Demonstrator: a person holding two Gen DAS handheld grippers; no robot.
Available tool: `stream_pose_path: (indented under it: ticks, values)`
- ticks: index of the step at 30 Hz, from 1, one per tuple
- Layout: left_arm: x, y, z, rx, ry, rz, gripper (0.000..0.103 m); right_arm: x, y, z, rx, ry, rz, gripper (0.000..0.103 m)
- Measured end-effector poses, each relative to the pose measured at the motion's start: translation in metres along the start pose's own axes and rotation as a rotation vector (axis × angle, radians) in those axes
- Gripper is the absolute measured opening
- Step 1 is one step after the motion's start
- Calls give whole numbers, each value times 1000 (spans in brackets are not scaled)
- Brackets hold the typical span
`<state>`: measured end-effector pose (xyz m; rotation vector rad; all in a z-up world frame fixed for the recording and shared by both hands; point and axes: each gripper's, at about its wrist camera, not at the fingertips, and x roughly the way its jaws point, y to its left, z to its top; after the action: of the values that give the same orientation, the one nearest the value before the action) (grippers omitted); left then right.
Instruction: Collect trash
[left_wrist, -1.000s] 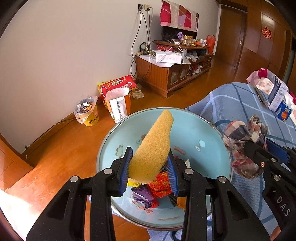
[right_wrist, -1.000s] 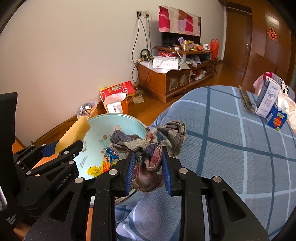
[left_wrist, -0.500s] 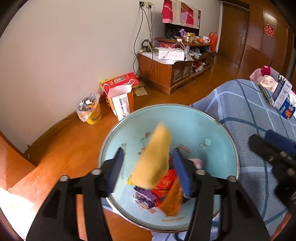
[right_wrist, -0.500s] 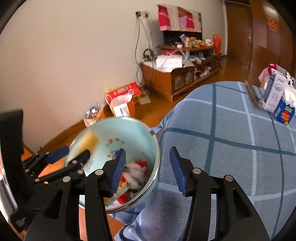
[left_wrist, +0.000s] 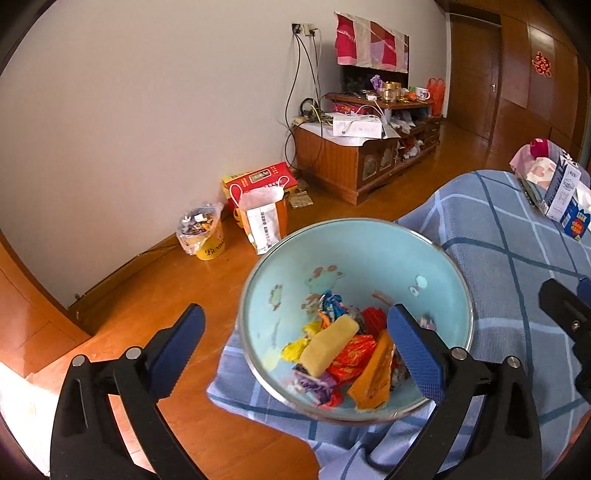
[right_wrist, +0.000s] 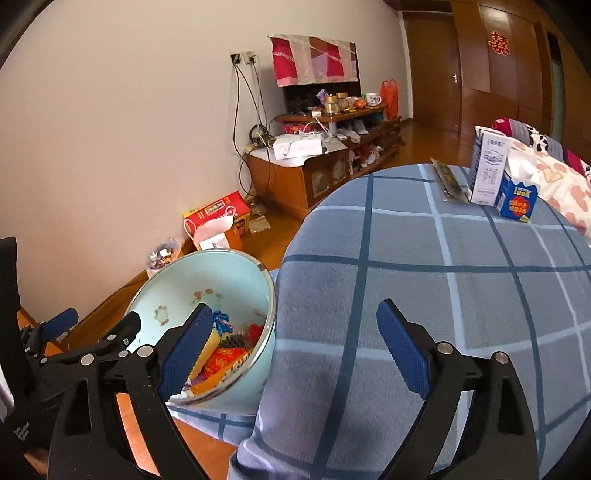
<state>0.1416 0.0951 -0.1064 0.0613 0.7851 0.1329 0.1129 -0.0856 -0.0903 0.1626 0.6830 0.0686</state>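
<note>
A light blue bowl sits at the left edge of the blue checked tablecloth. It holds colourful wrappers and a yellow sponge that lies on top of them. My left gripper is open and empty above the bowl's near rim. My right gripper is open and empty over the tablecloth, just right of the bowl. The left gripper's fingers show at the far left of the right wrist view. The rag is hidden among the trash in the bowl.
A white carton, a small blue box and a flat dark packet stand at the table's far side. On the wooden floor by the wall are a yellow trash bucket, a paper bag and a wooden TV cabinet.
Both grippers opened. The left one dropped the yellow sponge into the bowl; the right one let go of the checked rag, which went into the bowl.
</note>
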Motion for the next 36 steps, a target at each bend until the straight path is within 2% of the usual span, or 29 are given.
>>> stream_pose_path:
  ticks: [9, 15, 26, 31, 36]
  values:
    - [-38, 7, -10, -3, -43, 12, 97, -39, 3, -5, -24, -72, -5, 94]
    - [-77, 14, -6, -6, -122, 27, 97, -83, 6, -3, -19, -178, -7, 97]
    - [-143, 21, -3, -1, -286, 1, 97, -150, 13, -2, -2, -371, -38, 98]
    - [-163, 18, -1, 17, -335, 13, 97, -161, 13, -1, -2, -396, -45, 98]
    - [-171, 17, 0, 19, -348, 19, 97, -168, 11, -2, 10, -407, -50, 98]
